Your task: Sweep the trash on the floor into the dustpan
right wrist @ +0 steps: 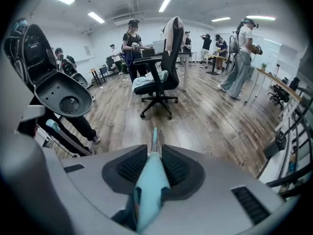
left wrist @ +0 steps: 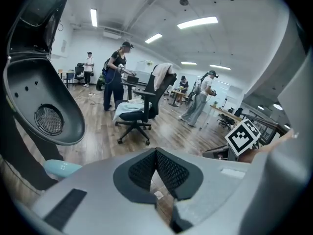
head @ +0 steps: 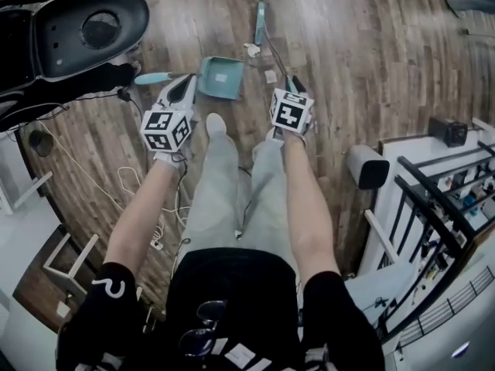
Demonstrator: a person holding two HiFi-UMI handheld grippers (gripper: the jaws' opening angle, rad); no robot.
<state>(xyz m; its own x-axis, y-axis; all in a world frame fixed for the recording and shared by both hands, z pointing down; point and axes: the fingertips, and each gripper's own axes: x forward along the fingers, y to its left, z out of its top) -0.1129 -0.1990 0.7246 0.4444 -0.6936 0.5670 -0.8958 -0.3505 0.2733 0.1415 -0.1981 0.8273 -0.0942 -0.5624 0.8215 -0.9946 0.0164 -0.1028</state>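
Two claws: left claw (left wrist: 156,154) pressed together, right claw (right wrist: 154,151) pinching broom (right wrist: 150,186), office chair (right wrist: 161,75) beyond.

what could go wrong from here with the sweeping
1. The left gripper is shut on nothing and the dustpan lies loose on the floor: a sweep could shove it away.
2. The right gripper holds the broom far back on its handle, so the head may flick the trash aside.
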